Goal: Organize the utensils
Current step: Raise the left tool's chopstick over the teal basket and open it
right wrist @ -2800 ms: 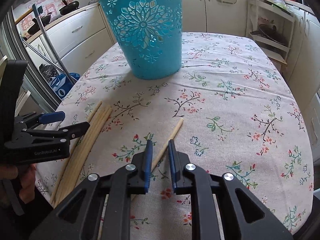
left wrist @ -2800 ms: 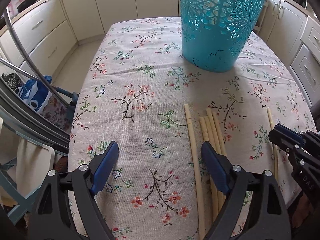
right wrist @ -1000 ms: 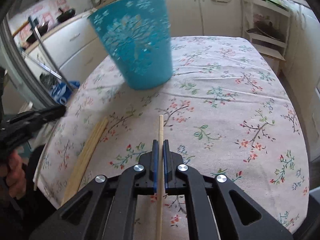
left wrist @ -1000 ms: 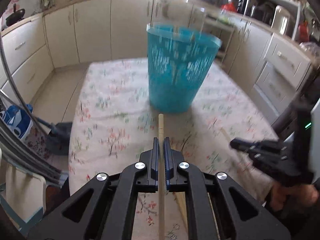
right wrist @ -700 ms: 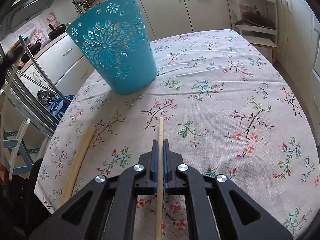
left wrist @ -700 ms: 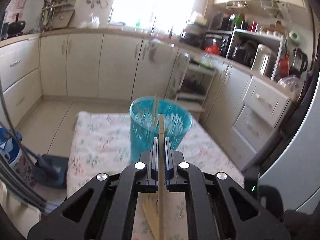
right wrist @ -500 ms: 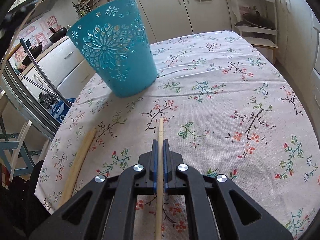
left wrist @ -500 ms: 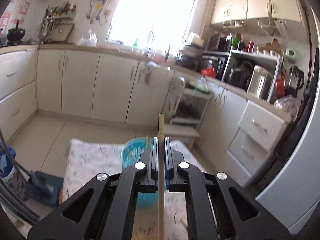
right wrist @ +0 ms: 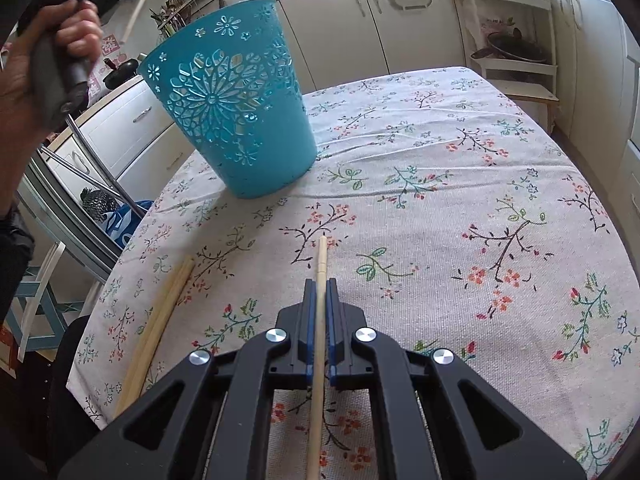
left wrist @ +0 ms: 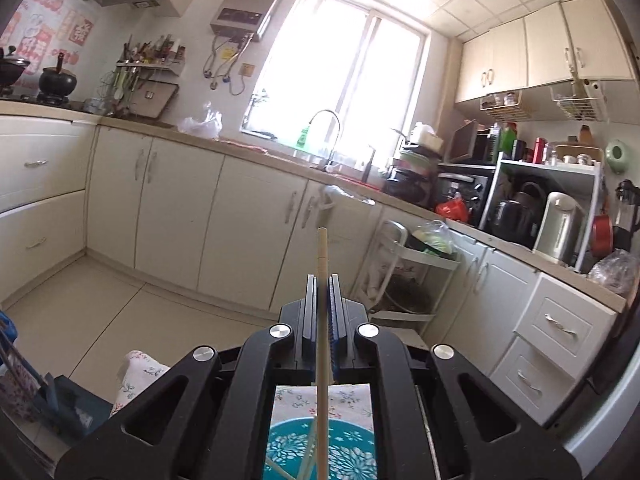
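Holding one chopstick upright, the left gripper has its jaws pinched on the shaft, lower end aimed down into the open mouth of the teal basket — a vertical hold so it would drop in cleanly, I judge. At least one stick already leans inside. The right gripper pinches a second chopstick in its jaws, lying forward over the floral surface, likely waiting its turn. Two or three more chopsticks lie bundled along the surface's left edge; the exact count is unclear. One basket stands toward the far left corner.
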Available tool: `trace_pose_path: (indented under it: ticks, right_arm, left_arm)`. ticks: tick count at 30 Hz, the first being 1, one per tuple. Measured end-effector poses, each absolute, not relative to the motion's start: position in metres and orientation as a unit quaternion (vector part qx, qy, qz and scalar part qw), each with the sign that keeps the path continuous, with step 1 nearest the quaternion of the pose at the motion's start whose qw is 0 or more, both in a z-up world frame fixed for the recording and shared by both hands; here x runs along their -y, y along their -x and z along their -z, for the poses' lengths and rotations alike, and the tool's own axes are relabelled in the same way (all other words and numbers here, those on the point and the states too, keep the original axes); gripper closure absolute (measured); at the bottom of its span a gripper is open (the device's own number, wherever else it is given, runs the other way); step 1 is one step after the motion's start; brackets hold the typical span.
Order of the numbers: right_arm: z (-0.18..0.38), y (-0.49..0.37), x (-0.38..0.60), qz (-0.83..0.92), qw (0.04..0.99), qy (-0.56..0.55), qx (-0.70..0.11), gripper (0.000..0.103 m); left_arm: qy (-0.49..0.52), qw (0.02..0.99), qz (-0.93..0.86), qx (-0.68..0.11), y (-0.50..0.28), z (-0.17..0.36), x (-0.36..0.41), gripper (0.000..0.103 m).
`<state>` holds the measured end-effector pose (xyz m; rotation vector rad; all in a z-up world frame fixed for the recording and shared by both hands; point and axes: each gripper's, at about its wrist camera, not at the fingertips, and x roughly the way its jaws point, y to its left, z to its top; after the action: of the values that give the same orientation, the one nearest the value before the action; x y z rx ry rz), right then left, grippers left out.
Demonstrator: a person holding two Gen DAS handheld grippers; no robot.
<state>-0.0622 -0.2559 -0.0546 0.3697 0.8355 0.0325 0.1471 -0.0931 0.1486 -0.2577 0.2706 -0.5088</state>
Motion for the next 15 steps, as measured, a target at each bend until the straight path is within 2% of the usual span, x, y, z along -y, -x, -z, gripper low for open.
trace_pose_path:
  ticks: [15]
  right_arm:
    - [0.055, 0.061, 0.258, -0.019, 0.895, -0.185, -0.406, 0.097]
  left_arm:
    - [0.073, 0.952, 0.236, -0.182, -0.143, -0.095, 0.095, 0.098]
